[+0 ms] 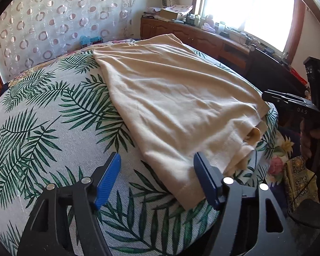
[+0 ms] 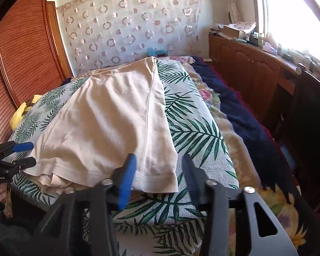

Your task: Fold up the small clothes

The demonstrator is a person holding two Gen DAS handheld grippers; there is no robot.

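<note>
The bed (image 2: 204, 132), under a palm-leaf cover, carries everything here. On it lies the cream garment (image 1: 172, 98), already doubled over lengthwise by the look of it, running from the near edge of the bed toward the far end, with a hemmed end closest and loose layers peeking out beneath that hem.

The left gripper (image 1: 156, 180) hovers with its jaws wide and empty at the near edge of the bed; its right finger sits just at the garment's near hem corner. The right gripper (image 2: 160, 179) is likewise spread wide and holds nothing, straddling the other near corner of the hem.

The step in hand seems to be taking both near corners for a fold toward the far end. To do it well, each gripper should close on all the layers at its corner, including the loose ones tucked under, so none slips out; both should then lift together and level, keeping the hem taut between them.

No containers sit on the bed; a cardboard box (image 2: 233, 31) rests on the wooden sideboard (image 2: 249, 61) by the window, its contents unreadable.
</note>
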